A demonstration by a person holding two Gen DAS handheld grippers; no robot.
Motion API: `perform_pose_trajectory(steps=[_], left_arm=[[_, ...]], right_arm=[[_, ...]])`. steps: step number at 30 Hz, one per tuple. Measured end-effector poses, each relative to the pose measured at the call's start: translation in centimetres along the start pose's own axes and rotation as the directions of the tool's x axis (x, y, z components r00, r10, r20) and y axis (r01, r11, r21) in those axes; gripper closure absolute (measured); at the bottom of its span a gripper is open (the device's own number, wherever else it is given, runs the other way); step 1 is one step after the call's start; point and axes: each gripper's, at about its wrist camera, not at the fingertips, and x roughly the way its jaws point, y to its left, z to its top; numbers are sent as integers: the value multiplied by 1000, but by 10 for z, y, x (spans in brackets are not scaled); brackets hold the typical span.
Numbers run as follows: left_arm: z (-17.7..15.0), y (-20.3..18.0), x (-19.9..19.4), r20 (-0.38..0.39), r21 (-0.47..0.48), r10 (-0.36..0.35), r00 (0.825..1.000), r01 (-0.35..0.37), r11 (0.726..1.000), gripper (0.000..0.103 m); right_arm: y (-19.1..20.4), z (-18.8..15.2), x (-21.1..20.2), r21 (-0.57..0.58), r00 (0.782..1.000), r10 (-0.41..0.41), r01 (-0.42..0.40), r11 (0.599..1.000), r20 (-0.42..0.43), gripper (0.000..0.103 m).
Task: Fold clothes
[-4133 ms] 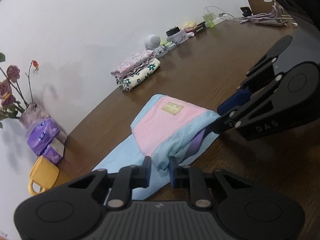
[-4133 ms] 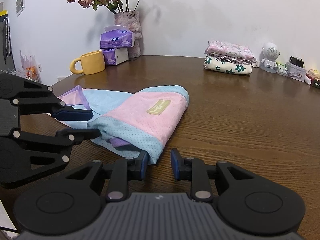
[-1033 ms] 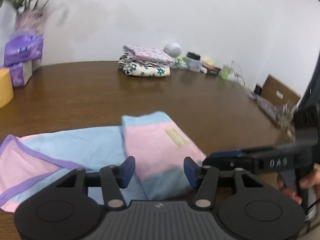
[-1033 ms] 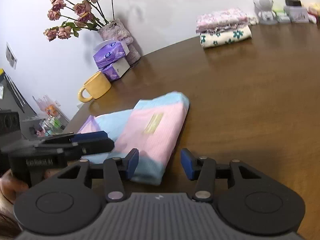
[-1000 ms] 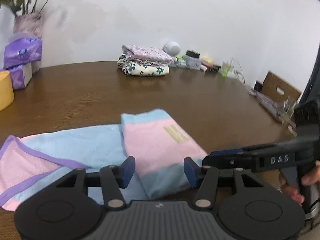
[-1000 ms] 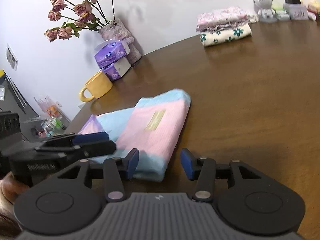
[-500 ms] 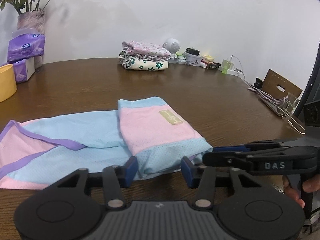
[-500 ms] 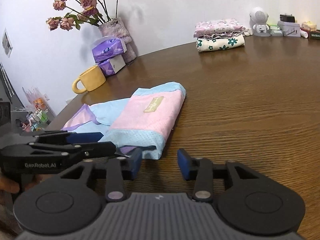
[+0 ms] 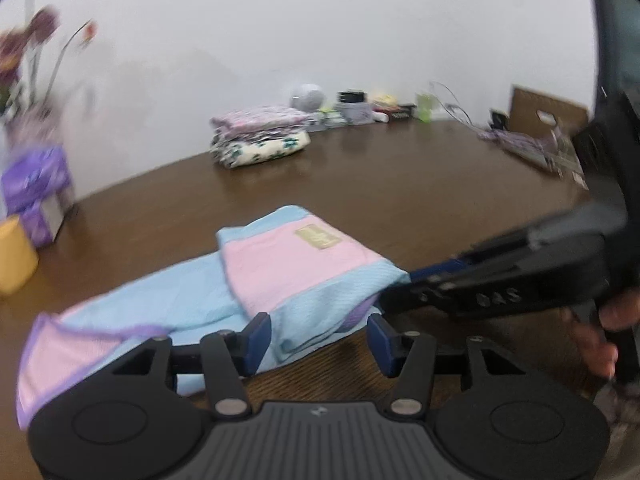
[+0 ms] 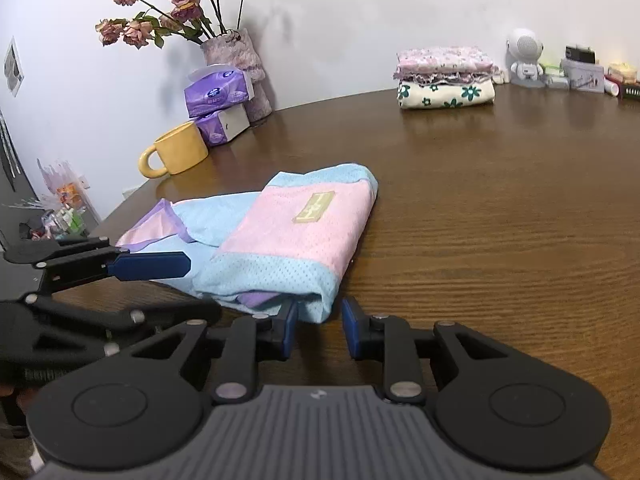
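Brown wooden table (image 10: 500, 240). Garment (image 10: 296, 232), pink and light blue mesh with purple trim, lies partly folded near the table's near edge: a folded pink panel with a yellow label sits on top at the right, a single blue layer runs out to the left and ends in a pink, purple-edged flap.

Right gripper (image 10: 319, 322): jaws parted to a moderate gap, holding nothing. The near right corner of the fold sits just in front of the gap; the left finger is at or touching the cloth's purple underlayer, contact cannot be told.

Left gripper (image 9: 318, 338): jaws wide apart, nothing between them. The near edge of the fold lies just ahead of the fingers. This view is blurred. In the right wrist view the left gripper (image 10: 160, 280) lies on its side at the left, one blue finger over the blue layer, the other low beside the near edge.

A hand (image 9: 600, 332) grips the right tool's handle, near right.

Far side: stack of folded clothes (image 10: 446, 78); yellow mug (image 10: 176, 156), purple tissue packs (image 10: 220, 98), vase of roses (image 10: 236, 64) far left.
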Motion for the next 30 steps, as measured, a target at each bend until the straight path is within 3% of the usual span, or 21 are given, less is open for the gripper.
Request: perform_pose_trajectory(steps=[1,2,7,12,14,16,18,20,21,22,30], left_arm=[[1,-6,2,1,40,6,1000,-6,999,47],[3,-11,3,3,81,12,1000,-12,997,46],[2,-32,18,8,238,78,997,-78,968,45],[1,-52,33,24,383,147,989,-145,912,48],[0,-54,37,32,407,170,985,-168,898,73],[0,-52,38,27,392,166,986,-163,905,80],[1,-47,39,26,363,160,987,-158,918,79],[3,-42,38,25,338,150,988,-150,929,79],[3,-40,38,25,328,146,989,-146,933,79],[4,-39,38,25,320,143,989,-143,937,79],[5,-34,36,25,279,139,990,-140,950,79]], right_arm=[[1,1,1,-6,1000,-6,6,1000,4,98],[2,1,0,-15,1000,-12,12,1000,12,101],[11,6,-5,-66,999,-35,38,997,39,101],[16,10,-9,-87,998,-39,44,995,55,101],[17,11,-9,-83,998,-41,46,995,57,101],[15,11,-10,-64,998,-33,37,997,57,101],[9,10,-11,-16,999,-3,4,1000,52,95],[-2,8,-13,84,997,47,-51,995,54,76],[-9,6,-14,138,996,73,-81,987,57,57],[-15,4,-14,189,994,97,-106,976,56,52],[-47,-3,14,486,968,243,-238,841,54,52]])
